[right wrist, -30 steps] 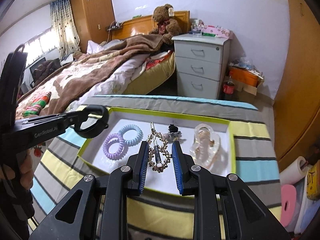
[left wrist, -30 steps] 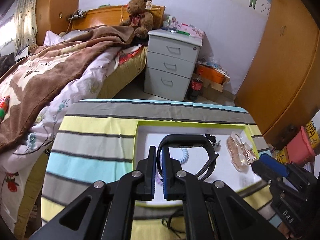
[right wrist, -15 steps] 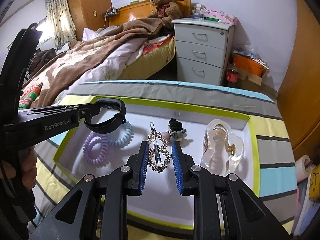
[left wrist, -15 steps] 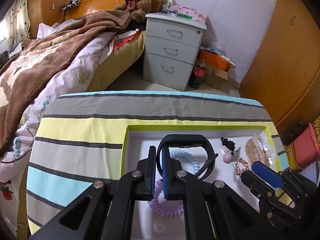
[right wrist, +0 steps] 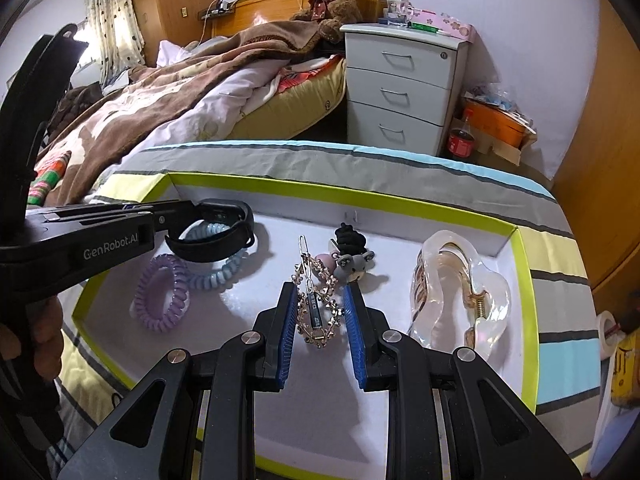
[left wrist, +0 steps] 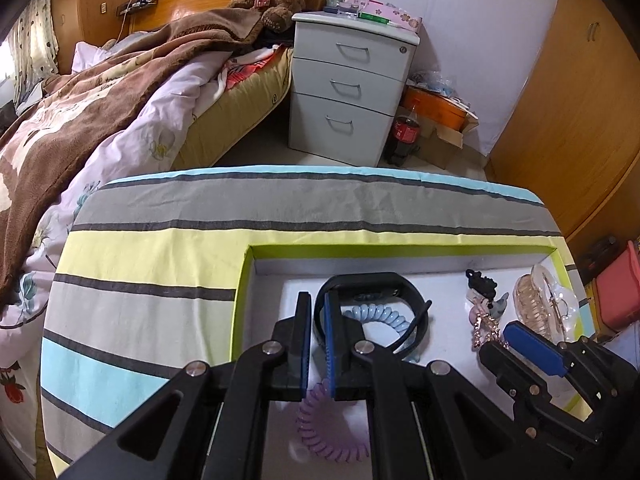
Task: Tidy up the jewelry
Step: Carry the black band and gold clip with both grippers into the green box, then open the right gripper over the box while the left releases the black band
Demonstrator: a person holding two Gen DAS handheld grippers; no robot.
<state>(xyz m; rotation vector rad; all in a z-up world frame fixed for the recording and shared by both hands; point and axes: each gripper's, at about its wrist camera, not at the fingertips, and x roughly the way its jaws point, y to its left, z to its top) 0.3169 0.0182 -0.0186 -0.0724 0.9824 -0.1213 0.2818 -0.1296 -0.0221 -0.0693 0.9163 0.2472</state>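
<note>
Two grippers work over one white tray edged in lime green, set on a striped cloth. The left gripper has its jaws closed on a black band, held near the tray's left edge, over or against a blue coil tie — contact cannot be told; a purple coil tie lies just beside, toward the near-left corner. The right gripper stands with jaws apart, one either side of a gold chain clip at mid-tray, not closed on it. Judged from this, the step in hand is setting the band down: it would be done well by lowering it onto bare tray floor clear of the coils before the jaws part, as the band's loose tail could snag a coil. The right gripper would do well to close squarely on the clip's bar, not the chain, which may slip. The right wrist view alone shows the gap around the clip, a bear charm beyond it, and the whole clear claw clip near the tray's right edge. The left wrist view alone shows the band pinched between blue pads, and only one of the right gripper's fingers from the side.
</note>
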